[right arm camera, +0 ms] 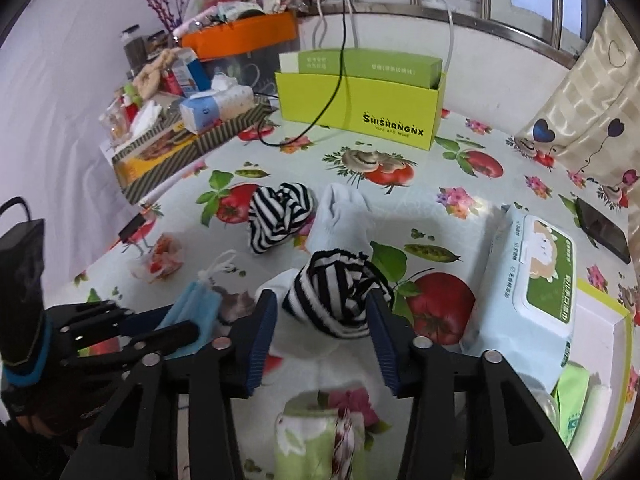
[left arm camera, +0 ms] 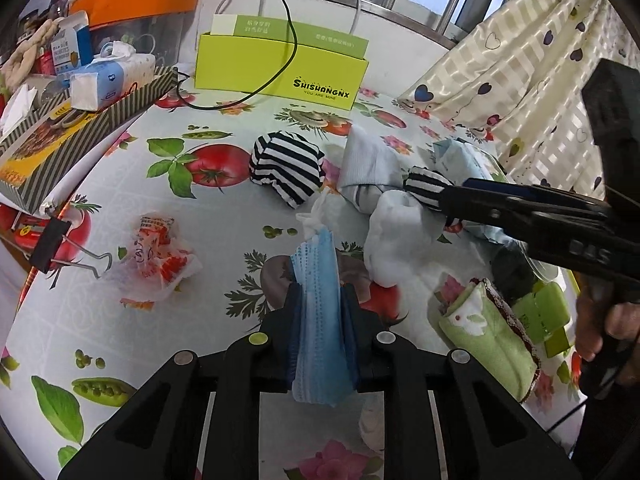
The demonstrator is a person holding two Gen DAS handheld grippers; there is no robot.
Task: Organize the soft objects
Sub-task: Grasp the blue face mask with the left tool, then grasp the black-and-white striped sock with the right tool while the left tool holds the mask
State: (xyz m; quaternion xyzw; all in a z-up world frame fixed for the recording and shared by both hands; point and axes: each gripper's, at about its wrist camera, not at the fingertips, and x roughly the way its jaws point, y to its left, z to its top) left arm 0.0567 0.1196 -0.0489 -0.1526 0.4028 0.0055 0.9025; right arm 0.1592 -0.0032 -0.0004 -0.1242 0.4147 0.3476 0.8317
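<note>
A: Mask [left arm camera: 318,280] status? Left gripper [left arm camera: 320,300] is clamped on the blue face mask, low centre of its frame.

B: Right gripper [right arm camera: 326,312] straddles the striped sock [right arm camera: 336,300] mid-frame, jaws half-wide, pads not clearly pinching. Next, I'd guess: squeeze, lift, sort.

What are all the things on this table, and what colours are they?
striped socks: two bundles, black and white, one mid-table, one between the right gripper's fingers
white socks: two, beside the striped bundles
face mask: one, blue, in the left gripper
wet wipes pack: one, pale blue and green, right side
green towel: one, rolled, near edge
plastic wrapper: one, red and white, left
lime box: one, far side
tissue pack: one, blue and white, far left
left gripper: shut on the mask
right gripper: pads around the striped bundle; contact unclear
</note>
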